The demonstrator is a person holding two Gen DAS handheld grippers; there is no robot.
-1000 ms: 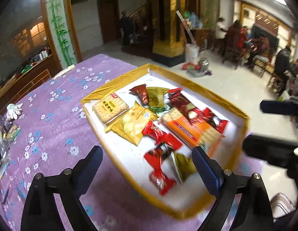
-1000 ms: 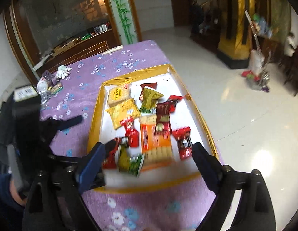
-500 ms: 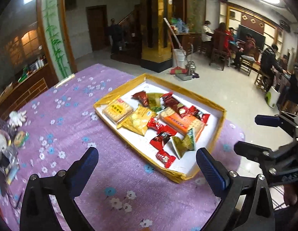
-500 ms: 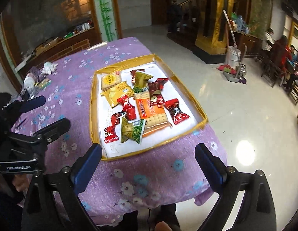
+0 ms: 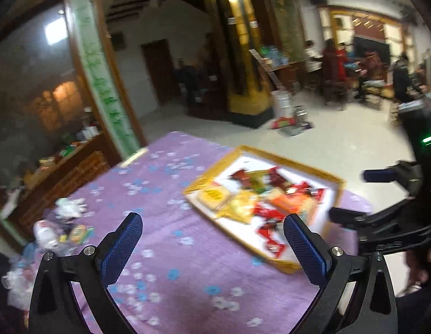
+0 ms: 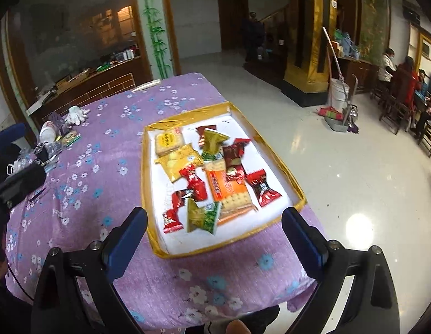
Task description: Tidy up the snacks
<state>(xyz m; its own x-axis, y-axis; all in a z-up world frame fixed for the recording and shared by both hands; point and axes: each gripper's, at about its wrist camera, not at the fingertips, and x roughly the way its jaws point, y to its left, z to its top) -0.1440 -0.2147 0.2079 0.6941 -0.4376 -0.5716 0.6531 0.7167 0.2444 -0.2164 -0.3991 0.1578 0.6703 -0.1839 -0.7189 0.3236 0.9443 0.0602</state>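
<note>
A gold-rimmed white tray [image 6: 148,194] [image 5: 333,179] lies on the purple flowered tablecloth [image 6: 98,144] [image 5: 171,203]. In it lie several snack packs: an orange cracker pack [image 6: 229,189], yellow packs [image 6: 179,161], red candies [image 6: 261,186] and green packs [image 6: 203,217]. My right gripper [image 6: 214,228] is open and empty, held above the near edge of the tray. My left gripper [image 5: 212,236] is open and empty, raised over the cloth to the left of the tray. The right gripper also shows in the left wrist view [image 5: 363,194], beside the tray.
A white glove [image 6: 76,114], a bottle [image 6: 47,133] and small clutter lie at the table's left edge. A wooden counter [image 6: 84,80] stands behind the table. The tiled floor [image 6: 340,167] lies to the right, with a bucket [image 6: 337,94] and people at tables further off.
Both grippers have pulled back and up from the tray, staying open. The left view has tilted upward and is blurred. The snacks have not moved.
</note>
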